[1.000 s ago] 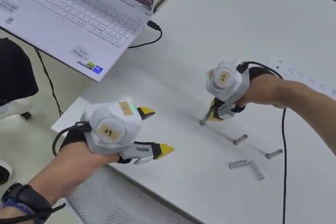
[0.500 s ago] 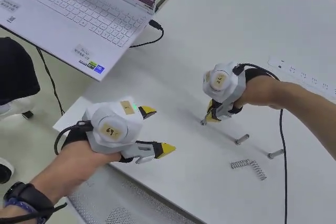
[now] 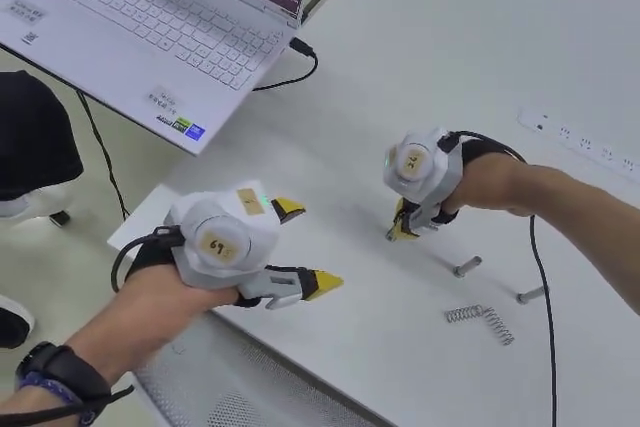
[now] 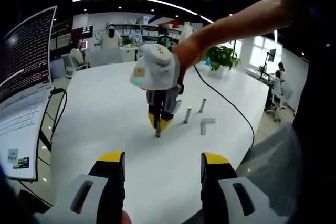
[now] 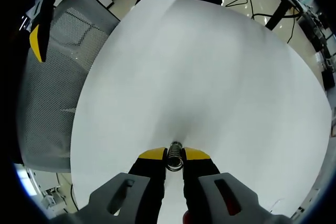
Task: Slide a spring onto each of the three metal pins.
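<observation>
**Right claw seats spring 1 while the left waits**

Nearest the person, the left claw (image 3: 308,247) hovers over the counter (image 3: 450,77) edge. Its jaws are wide apart with nothing between them, so it is probably being kept free as a spare. To its right, 2 loose springs (image 3: 463,313) lie end to end in a shallow V, handy for the next pick-ups. Just beyond them, 2 bare pins (image 3: 467,266) stand near each other, each waiting for a spring. Further on, the right claw (image 3: 403,230) points down at the counter with its jaws clamped on a spring (image 5: 174,159). It pinches the coil by its sides, which leaves the bore free to drop over the 3rd pin. Whether that pin is already inside the coil I cannot tell. A laptop (image 3: 150,37) sits at the far left, well apart.

Against 1 second ago, little differs. The view has shifted, the right claw stays on the same spot with its grip unchanged, and the left stays open.
</observation>
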`<act>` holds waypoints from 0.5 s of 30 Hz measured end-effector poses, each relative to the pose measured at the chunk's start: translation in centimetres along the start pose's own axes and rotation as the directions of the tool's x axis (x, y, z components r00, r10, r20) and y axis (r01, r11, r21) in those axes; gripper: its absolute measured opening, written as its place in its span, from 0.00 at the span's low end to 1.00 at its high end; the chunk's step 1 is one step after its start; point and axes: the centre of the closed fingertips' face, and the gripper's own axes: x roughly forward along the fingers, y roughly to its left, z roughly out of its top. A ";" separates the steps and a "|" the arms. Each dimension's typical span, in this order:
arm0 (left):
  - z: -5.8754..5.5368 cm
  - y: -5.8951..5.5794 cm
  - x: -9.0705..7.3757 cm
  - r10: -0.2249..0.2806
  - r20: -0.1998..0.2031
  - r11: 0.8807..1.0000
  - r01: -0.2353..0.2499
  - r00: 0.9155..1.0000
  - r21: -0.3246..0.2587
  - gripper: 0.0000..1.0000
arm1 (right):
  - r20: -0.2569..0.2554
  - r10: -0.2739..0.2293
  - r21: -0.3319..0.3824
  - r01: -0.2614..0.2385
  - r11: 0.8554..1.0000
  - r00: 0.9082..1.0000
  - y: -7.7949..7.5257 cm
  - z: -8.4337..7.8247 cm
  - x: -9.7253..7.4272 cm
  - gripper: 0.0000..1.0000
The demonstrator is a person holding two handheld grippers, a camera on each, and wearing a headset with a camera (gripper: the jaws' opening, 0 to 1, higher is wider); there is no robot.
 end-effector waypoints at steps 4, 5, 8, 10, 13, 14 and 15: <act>0.0 0.0 0.0 0.002 0.000 1.000 -0.002 1.000 -0.003 0.53 | -0.002 0.001 0.004 -0.001 1.000 1.000 0.1 0.0 0.5 0.09; 0.0 0.0 0.0 0.002 -0.001 1.000 -0.002 1.000 -0.004 0.53 | -0.002 0.000 0.003 0.000 1.000 1.000 0.1 0.0 0.6 0.09; 0.0 0.0 0.0 0.002 -0.002 1.000 -0.002 1.000 -0.004 0.53 | -0.004 -0.002 0.007 0.002 1.000 1.000 0.0 0.0 0.8 0.09; 0.0 0.0 0.0 0.002 -0.002 1.000 -0.002 1.000 -0.004 0.53 | -0.005 -0.002 0.006 0.002 1.000 1.000 0.0 0.0 0.9 0.09; -0.1 0.0 0.0 0.003 -0.004 1.000 -0.004 1.000 -0.005 0.53 | -0.006 -0.003 0.008 0.003 1.000 1.000 0.0 0.0 1.0 0.09; -0.1 0.0 0.0 0.004 -0.004 1.000 -0.004 1.000 -0.006 0.53 | -0.005 -0.004 0.009 0.004 1.000 1.000 0.0 0.0 1.0 0.09; -0.1 0.1 0.0 0.004 -0.003 1.000 -0.004 1.000 -0.008 0.53 | -0.005 -0.005 0.010 0.005 1.000 1.000 -0.1 0.0 1.1 0.09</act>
